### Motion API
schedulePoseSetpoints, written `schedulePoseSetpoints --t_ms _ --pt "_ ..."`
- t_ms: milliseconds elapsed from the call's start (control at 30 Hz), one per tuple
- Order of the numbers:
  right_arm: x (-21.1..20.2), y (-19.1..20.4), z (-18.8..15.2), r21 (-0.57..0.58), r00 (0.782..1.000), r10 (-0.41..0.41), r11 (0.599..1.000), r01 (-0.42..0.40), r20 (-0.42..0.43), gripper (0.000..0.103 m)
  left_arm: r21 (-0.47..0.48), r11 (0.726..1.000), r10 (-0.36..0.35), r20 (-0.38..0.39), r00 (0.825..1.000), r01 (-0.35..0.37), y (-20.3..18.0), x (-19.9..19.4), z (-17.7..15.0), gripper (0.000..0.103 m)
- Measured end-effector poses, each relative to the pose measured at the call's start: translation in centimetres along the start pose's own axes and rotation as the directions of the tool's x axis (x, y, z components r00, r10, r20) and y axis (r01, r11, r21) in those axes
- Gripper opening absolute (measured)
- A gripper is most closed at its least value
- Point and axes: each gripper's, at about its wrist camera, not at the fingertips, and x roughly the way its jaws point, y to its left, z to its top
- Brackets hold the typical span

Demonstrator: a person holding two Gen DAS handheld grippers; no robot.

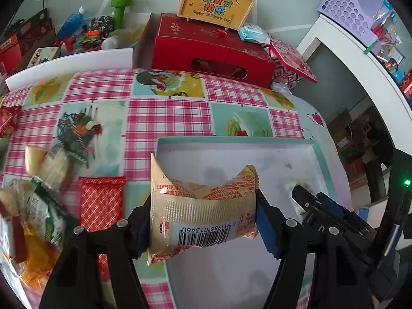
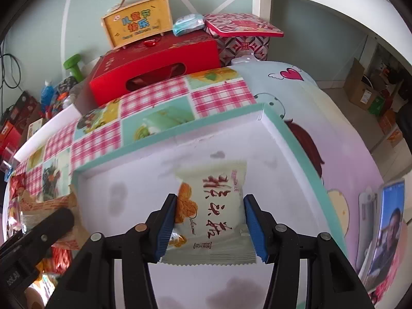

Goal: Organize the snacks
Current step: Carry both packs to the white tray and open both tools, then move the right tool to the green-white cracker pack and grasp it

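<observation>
My left gripper (image 1: 203, 221) is shut on a tan snack packet (image 1: 203, 206) with a barcode, held over the left edge of the teal-rimmed white tray (image 1: 231, 140). My right gripper (image 2: 209, 225) is shut on a pale green snack packet (image 2: 219, 206) with red characters, held over the inside of the same tray (image 2: 273, 126). The right gripper also shows in the left wrist view (image 1: 309, 203), low over the tray's right side. The tan packet (image 2: 49, 203) and the left gripper's finger (image 2: 51, 224) show at the left of the right wrist view.
Several loose snack packets (image 1: 38, 206) and a red packet (image 1: 100, 200) lie on the checked tablecloth (image 1: 167, 113) left of the tray. A red gift box (image 1: 211, 49) with a yellow case (image 1: 216, 0) on it stands behind. A phone (image 2: 386, 229) lies at right.
</observation>
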Motion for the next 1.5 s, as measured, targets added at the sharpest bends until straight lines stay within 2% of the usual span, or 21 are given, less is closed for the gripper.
schedulePoseSetpoints --t_ms 100,167,200,367,467,567,700,900,1000,1133,1400,1500 --pt "0.4 -0.2 0.6 0.002 1.000 0.003 1.000 -0.003 -0.004 0.058 -0.002 1.000 0.004 -0.003 1.000 -0.004 -0.6 0.5 0.6 0.080" --pt "0.5 -0.4 0.7 0.010 1.000 0.013 1.000 -0.013 -0.003 0.070 -0.001 1.000 0.004 0.008 1.000 -0.004 -0.6 0.1 0.9 0.085" --pt "0.4 -0.4 0.7 0.011 1.000 0.017 1.000 -0.017 0.002 0.073 0.001 1.000 0.009 0.013 1.000 -0.009 -0.5 -0.1 0.9 0.086" --pt "0.1 0.0 -0.1 0.008 0.999 0.037 0.999 -0.037 0.008 0.103 -0.004 0.993 0.117 0.027 0.993 -0.116 0.8 -1.6 0.6 0.090" --pt "-0.4 0.7 -0.6 -0.001 0.999 0.043 0.999 -0.043 0.016 0.103 -0.029 0.983 0.185 0.059 0.981 -0.183 2.5 -2.9 0.1 0.099" --pt "-1.2 1.5 -1.2 0.001 0.998 0.058 0.998 -0.058 0.024 0.103 -0.054 0.965 0.260 0.085 0.962 -0.256 4.4 -4.5 -0.7 0.099" --pt "-2.7 3.7 -2.1 -0.018 0.997 0.067 0.998 -0.066 0.041 0.103 -0.080 0.933 0.357 0.113 0.927 -0.350 6.6 -6.7 -1.9 0.099" --pt "-5.2 7.9 -3.8 -0.092 0.992 0.115 0.990 -0.109 0.057 0.103 -0.119 0.901 0.432 0.140 0.891 -0.418 9.3 -9.6 -3.4 0.099" --pt "-6.7 9.8 -4.6 -0.128 0.991 0.102 0.988 -0.091 0.088 0.103 -0.139 0.894 0.443 0.147 0.884 -0.425 10.5 -10.8 -4.2 0.099" --pt "-7.7 11.7 -6.0 -0.125 0.987 0.141 0.984 -0.131 0.077 0.103 -0.167 0.885 0.457 0.135 0.879 -0.435 12.4 -11.8 -5.4 0.099" --pt "-6.3 15.1 -9.4 -0.142 0.987 0.148 0.978 -0.155 -0.059 0.103 -0.246 0.864 0.470 0.083 0.878 -0.439 16.7 -12.5 -7.2 0.099" --pt "-6.1 15.7 -10.0 -0.157 0.987 0.144 0.976 -0.153 -0.068 0.103 -0.298 0.848 0.475 0.063 0.878 -0.438 18.8 -12.7 -7.6 0.099"
